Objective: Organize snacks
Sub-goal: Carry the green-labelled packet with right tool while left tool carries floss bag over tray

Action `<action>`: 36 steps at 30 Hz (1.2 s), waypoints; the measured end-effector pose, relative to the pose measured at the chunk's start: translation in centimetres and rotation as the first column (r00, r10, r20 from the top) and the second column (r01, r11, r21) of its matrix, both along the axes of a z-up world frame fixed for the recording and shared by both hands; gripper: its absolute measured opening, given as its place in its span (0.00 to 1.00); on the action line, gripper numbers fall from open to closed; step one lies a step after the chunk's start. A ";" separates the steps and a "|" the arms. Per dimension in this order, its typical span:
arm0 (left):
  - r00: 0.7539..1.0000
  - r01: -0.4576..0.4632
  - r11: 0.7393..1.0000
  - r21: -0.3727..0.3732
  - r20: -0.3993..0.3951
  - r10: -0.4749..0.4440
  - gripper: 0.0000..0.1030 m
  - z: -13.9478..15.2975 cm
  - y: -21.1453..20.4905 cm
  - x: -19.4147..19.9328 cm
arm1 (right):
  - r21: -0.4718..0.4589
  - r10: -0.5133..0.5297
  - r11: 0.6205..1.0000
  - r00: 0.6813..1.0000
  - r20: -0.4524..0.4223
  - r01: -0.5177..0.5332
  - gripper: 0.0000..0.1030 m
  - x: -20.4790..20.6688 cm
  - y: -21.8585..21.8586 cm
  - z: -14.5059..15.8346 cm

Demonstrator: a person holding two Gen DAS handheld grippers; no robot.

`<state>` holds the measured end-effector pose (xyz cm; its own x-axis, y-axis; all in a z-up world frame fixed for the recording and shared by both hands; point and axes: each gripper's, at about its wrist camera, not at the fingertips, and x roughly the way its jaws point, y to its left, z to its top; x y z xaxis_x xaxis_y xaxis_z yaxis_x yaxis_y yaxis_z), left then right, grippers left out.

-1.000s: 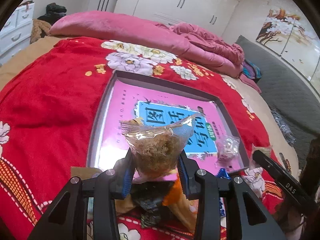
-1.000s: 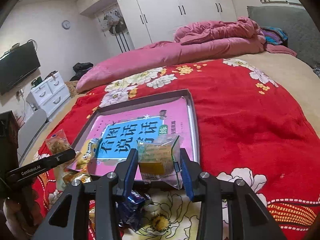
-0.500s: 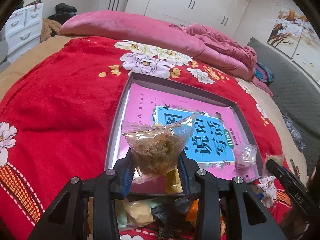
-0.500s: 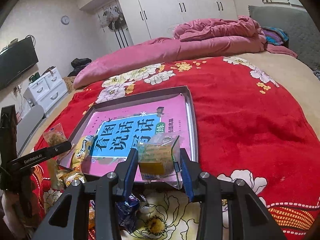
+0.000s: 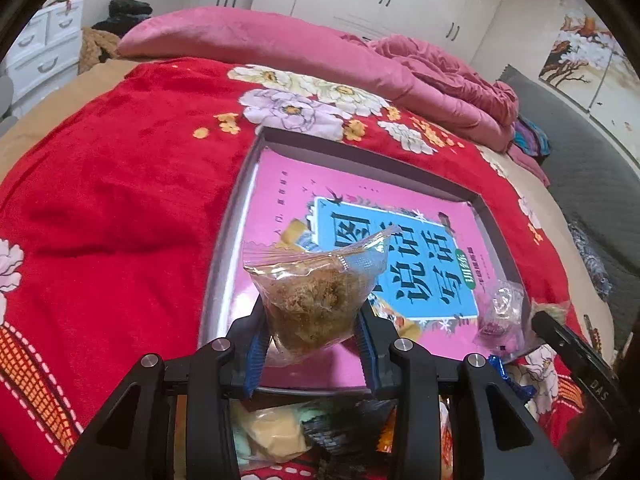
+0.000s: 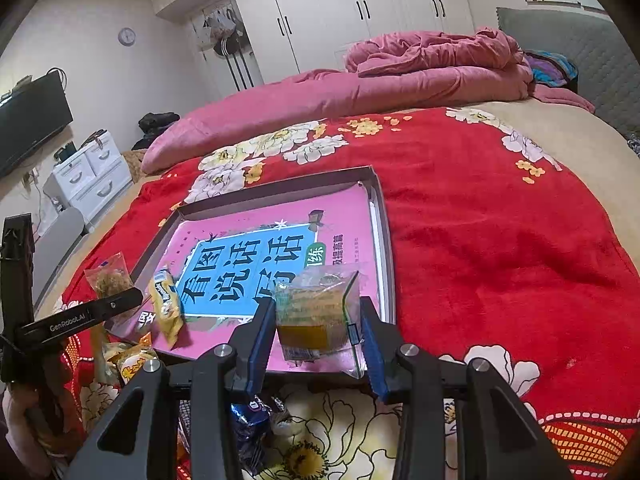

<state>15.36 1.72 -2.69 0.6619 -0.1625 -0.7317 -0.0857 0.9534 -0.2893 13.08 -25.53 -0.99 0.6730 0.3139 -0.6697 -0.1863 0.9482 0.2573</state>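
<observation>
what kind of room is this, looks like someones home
Most likely a home bedroom. The snacks are being sorted on a bed with a red floral blanket and a pink duvet, with white wardrobes behind and a TV by a white drawer unit.

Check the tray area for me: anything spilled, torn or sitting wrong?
Nothing spilled or torn. One yellow snack packet lies askew in the tray, near its left front corner. More snacks lie loose on the red blanket before it.

Even indoor light, heavy fisheye curve

Soft overhead light washes the red blanket (image 5: pixel 120 184); glare whitens the wardrobe doors (image 6: pixel 360 12); dark vignette rings both views, edges bend, shadows stay faint, focus slightly soft.
</observation>
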 end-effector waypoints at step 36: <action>0.991 0.117 0.992 -0.042 -0.054 -0.119 0.39 -1.0 -2.1 0.7 | 0.055 0.088 0.995 0.995 -0.053 -0.085 0.41 1.3 2.1 -1.5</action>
